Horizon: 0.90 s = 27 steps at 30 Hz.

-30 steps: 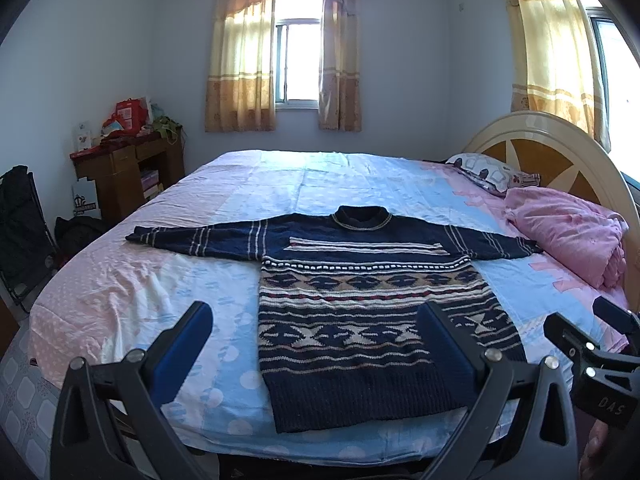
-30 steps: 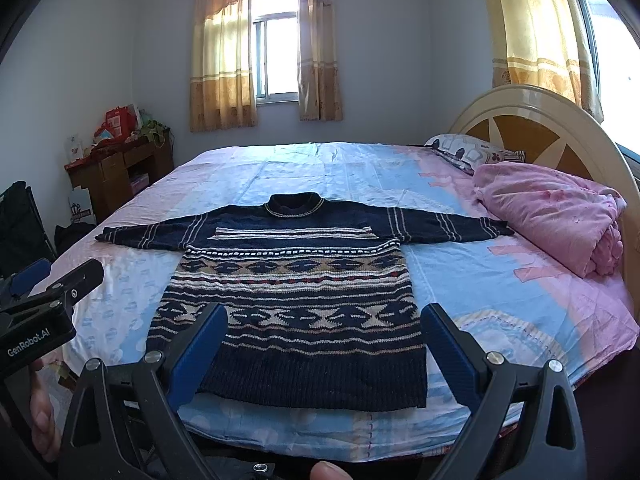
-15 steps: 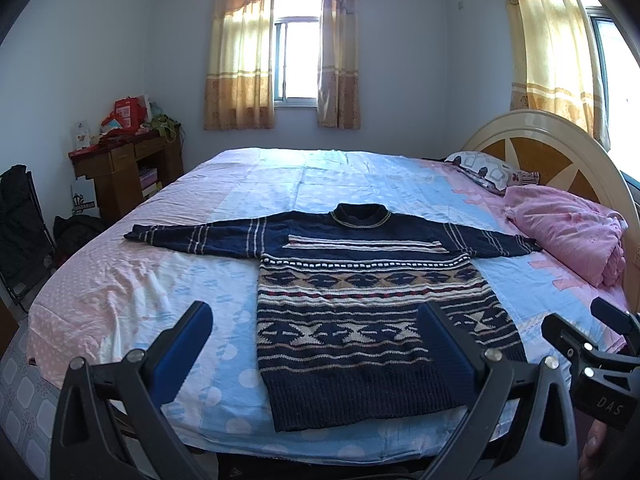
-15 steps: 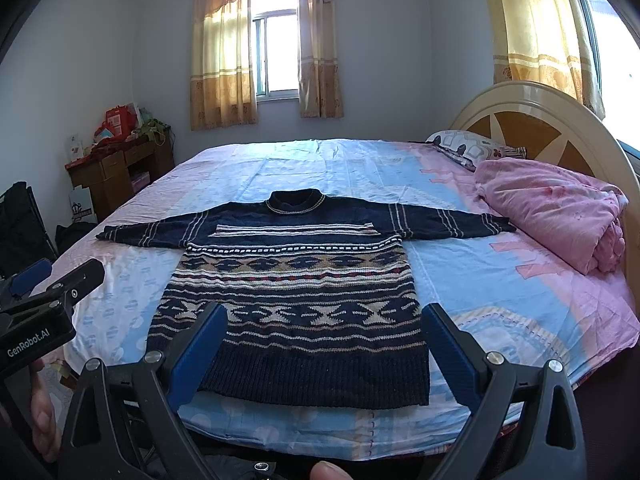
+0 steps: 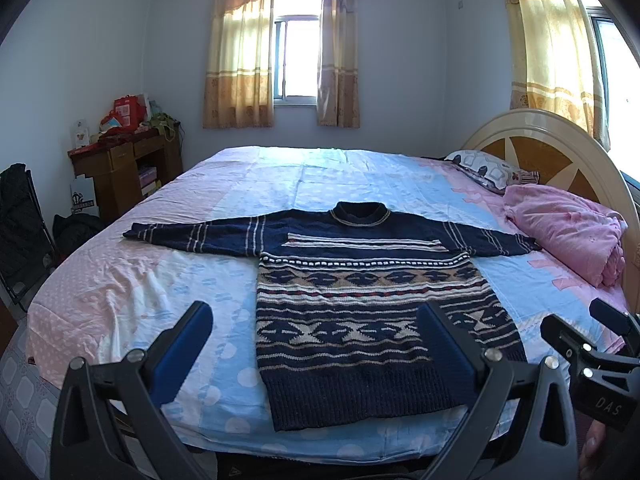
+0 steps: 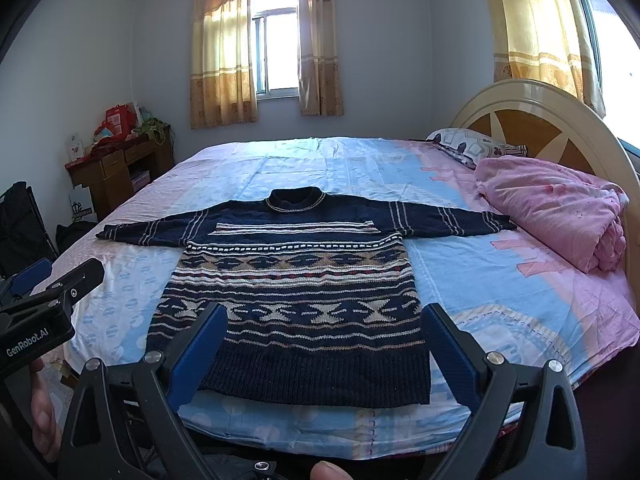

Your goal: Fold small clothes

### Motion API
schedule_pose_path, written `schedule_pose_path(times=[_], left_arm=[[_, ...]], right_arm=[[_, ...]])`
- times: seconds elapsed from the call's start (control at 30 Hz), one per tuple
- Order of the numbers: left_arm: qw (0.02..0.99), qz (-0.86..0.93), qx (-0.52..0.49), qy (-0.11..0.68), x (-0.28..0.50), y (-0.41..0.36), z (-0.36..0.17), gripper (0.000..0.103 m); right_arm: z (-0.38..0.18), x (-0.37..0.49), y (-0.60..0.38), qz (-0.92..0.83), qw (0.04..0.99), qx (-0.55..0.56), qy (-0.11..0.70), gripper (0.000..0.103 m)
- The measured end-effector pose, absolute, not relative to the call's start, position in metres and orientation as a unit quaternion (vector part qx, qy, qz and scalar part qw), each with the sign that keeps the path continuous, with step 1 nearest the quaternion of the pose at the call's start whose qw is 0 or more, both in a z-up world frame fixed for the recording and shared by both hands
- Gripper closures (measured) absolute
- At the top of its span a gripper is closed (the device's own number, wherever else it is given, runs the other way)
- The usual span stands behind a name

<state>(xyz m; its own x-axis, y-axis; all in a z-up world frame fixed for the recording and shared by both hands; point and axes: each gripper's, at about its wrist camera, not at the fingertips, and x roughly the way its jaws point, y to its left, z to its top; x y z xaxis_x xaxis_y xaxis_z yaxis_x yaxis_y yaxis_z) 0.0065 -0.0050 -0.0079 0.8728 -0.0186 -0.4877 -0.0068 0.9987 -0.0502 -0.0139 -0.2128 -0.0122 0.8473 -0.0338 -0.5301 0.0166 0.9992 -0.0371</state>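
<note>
A navy knitted sweater (image 5: 360,300) with cream, tan and red patterned bands lies flat, front up, on a bed (image 5: 120,300) covered in a pink and blue sheet. Seen from the foot-side edge, its ribbed hem is at six o'clock, nearest the viewer, its collar points to twelve o'clock, and its two sleeves stretch straight out toward nine and three o'clock. The left tool (image 5: 316,344) hangs above the near edge of the bed with its blue-padded fingers spread wide and nothing between them; it sits toward the sweater's seven o'clock corner. The right tool (image 6: 324,344) hangs likewise, fingers spread wide and holding nothing, in front of the hem, roughly centred on the body. Neither tool touches the cloth. The sweater looks thick, soft and fairly heavy for its size, so it will likely sag and drape when lifted, not hold a shape, though the coarse knit should grip well against the pads and not slip. Good places to take hold appear to be the sleeve cuffs at nine and three o'clock, or the shoulder seams, pinching through a full fold of knit, not one loose strand. A crumpled pink quilt (image 6: 560,216) lies at two o'clock, just beside the right cuff, and could get caught up with it.
</note>
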Motion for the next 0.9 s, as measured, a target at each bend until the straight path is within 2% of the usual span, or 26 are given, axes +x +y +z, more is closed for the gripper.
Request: schedule_pose_path(times=[0.9], left_arm=[[0.960,-0.013,-0.027,0.278,0.006,-0.014,-0.028,0.000]], right_arm=[[-0.020,-0.008,-0.216,-0.010,0.956,-0.006,0.294,0.005]])
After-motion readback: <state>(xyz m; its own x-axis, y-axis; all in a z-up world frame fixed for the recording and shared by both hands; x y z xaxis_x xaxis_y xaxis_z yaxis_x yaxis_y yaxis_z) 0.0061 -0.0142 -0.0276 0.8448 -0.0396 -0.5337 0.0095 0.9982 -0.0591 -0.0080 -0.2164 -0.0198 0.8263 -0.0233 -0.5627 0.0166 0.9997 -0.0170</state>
